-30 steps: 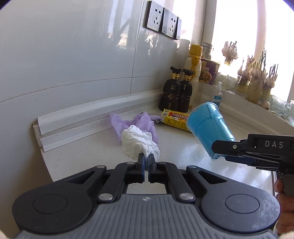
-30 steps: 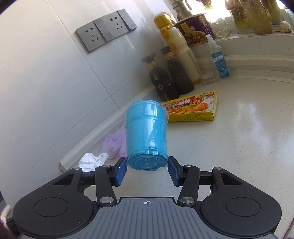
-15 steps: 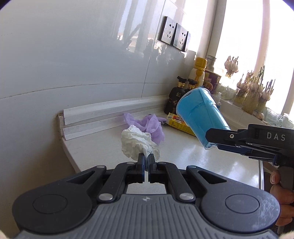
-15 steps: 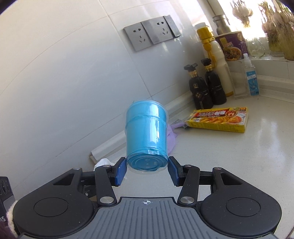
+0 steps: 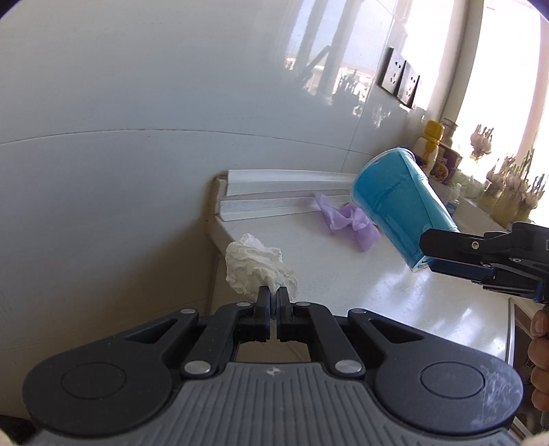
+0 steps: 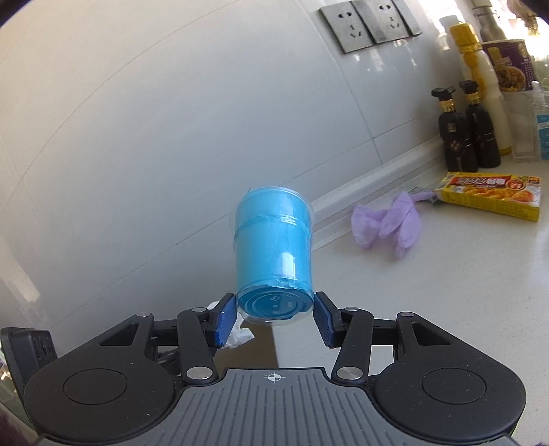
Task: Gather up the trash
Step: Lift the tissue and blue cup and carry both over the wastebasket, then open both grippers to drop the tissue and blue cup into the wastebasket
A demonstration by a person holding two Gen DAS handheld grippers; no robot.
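My left gripper [image 5: 272, 300] is shut on a crumpled white tissue [image 5: 255, 269] and holds it in the air near the left end of the white counter [image 5: 394, 291]. My right gripper [image 6: 274, 317] is shut on the base of a blue plastic cup [image 6: 274, 247], held on its side above the counter; the cup also shows in the left wrist view [image 5: 398, 202], to the right of the tissue. A bit of the tissue [image 6: 236, 338] shows below the cup. A crumpled purple glove [image 6: 387, 223] lies on the counter by the wall; it also shows in the left wrist view [image 5: 346, 221].
A yellow food box [image 6: 490, 194] lies on the counter beyond the glove. Two dark bottles [image 6: 468, 133], a tall yellow-capped bottle [image 6: 480, 79] and a noodle cup stand against the tiled wall. Wall sockets [image 6: 370, 24] sit above. The counter ends at its left edge [image 5: 214, 247].
Both grippers have pulled back and swung left, away from the bottles, carrying the tissue and the cup. The tissue now hangs at the counter's left end. The glove stays on the counter.
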